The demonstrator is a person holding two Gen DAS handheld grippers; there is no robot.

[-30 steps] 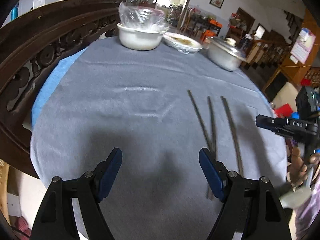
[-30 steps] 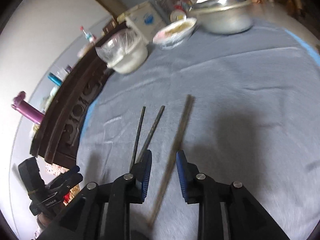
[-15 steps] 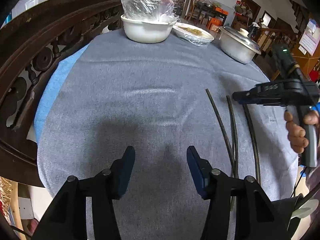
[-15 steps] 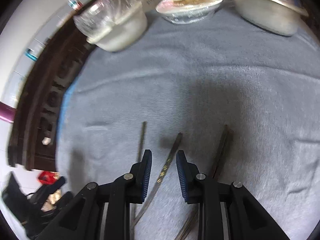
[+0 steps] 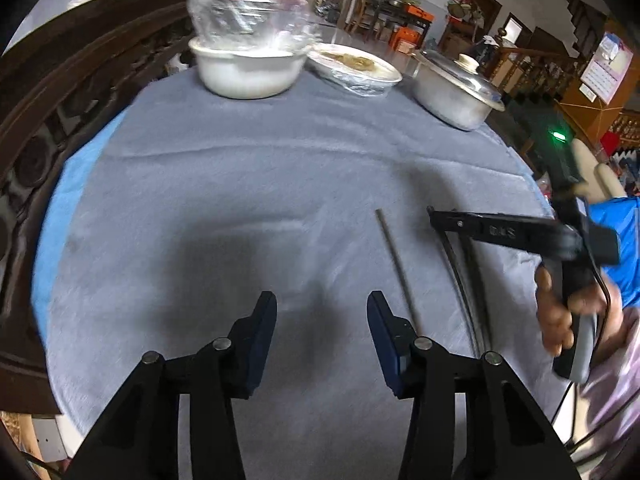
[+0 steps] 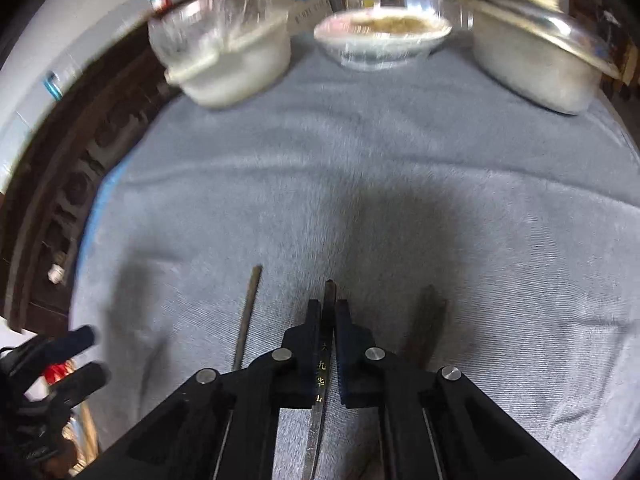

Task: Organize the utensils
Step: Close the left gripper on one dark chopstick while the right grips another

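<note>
Three dark chopsticks lie side by side on the grey tablecloth (image 6: 400,168). My right gripper (image 6: 328,304) is shut on the middle chopstick (image 6: 322,364), whose tip pokes out past the pads. The left chopstick (image 6: 248,316) and the right chopstick (image 6: 426,320) lie free on either side. In the left wrist view the right gripper (image 5: 436,214) reaches in from the right over two chopsticks, and the left chopstick (image 5: 398,268) lies just beyond my left gripper's right finger. My left gripper (image 5: 322,304) hovers over bare cloth, its jaws closing with nothing between them.
At the table's far side stand a white bowl under plastic wrap (image 5: 248,72), a wrapped plate of food (image 5: 356,66) and a lidded metal pot (image 5: 456,92). A dark carved wooden rail (image 5: 48,100) curves along the left. A person's hand (image 5: 556,312) holds the right gripper's handle.
My right gripper swung over to the middle chopstick and closed on it. My left gripper's jaws have narrowed and it has shifted toward the chopsticks.
</note>
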